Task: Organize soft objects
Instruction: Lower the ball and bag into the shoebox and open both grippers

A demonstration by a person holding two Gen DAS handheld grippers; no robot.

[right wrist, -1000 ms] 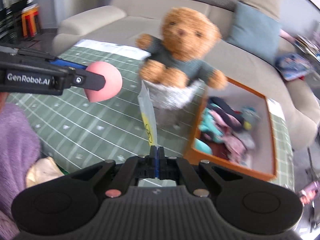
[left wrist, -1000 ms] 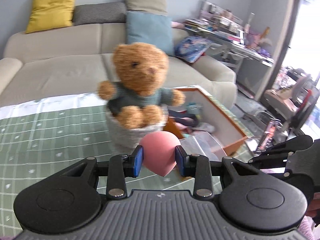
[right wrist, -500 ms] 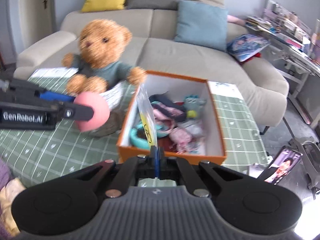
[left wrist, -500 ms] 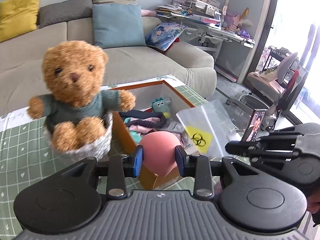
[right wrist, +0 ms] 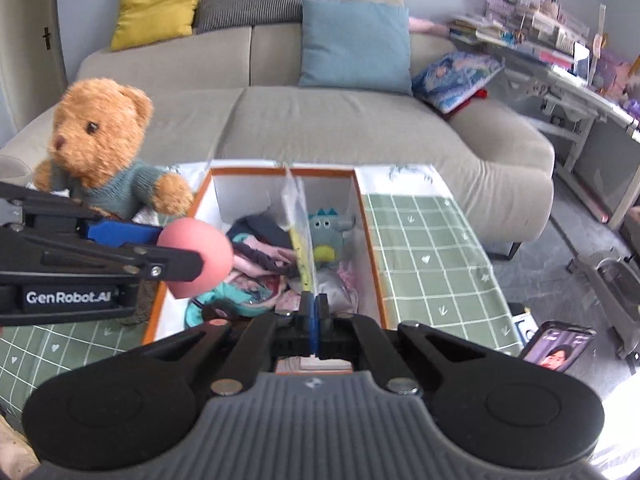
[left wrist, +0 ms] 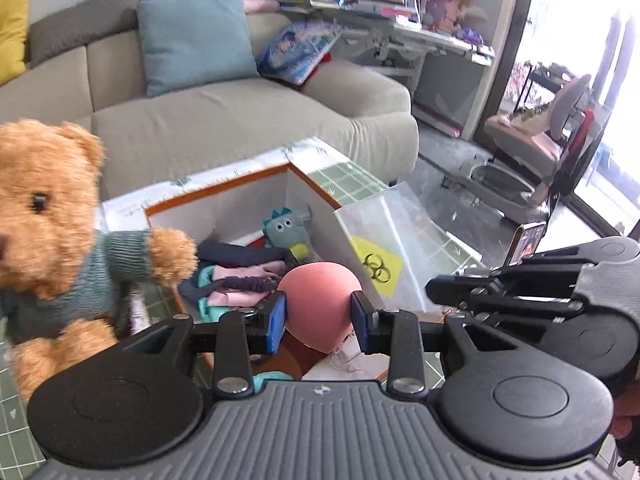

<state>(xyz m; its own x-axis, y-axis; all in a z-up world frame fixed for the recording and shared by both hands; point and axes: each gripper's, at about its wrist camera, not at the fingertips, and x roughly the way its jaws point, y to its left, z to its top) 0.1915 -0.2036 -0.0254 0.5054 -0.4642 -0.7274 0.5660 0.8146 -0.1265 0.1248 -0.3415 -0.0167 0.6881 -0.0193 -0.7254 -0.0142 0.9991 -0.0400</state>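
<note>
My left gripper [left wrist: 319,317] is shut on a pink egg-shaped sponge [left wrist: 320,300] and holds it above the near left corner of an orange-rimmed white box [right wrist: 370,236]; the sponge also shows in the right wrist view [right wrist: 204,258]. My right gripper [right wrist: 315,318] is shut on a clear plastic bag with a yellow label [right wrist: 299,236], held upright over the box; the bag shows in the left wrist view [left wrist: 384,256]. The box holds soft clothes and a small teal plush [right wrist: 330,234]. A brown teddy bear in a green sweater [right wrist: 104,152] sits left of the box.
The box and bear stand on a green checked tablecloth [right wrist: 428,264]. A beige sofa [right wrist: 320,120] with cushions lies behind. A phone [right wrist: 558,350] stands at the table's right edge. A cluttered desk [left wrist: 400,28] is at the far right.
Both grippers have moved right and toward the box; the sponge and the bag are now over the box, and the bear has shifted to the left of both views.
</note>
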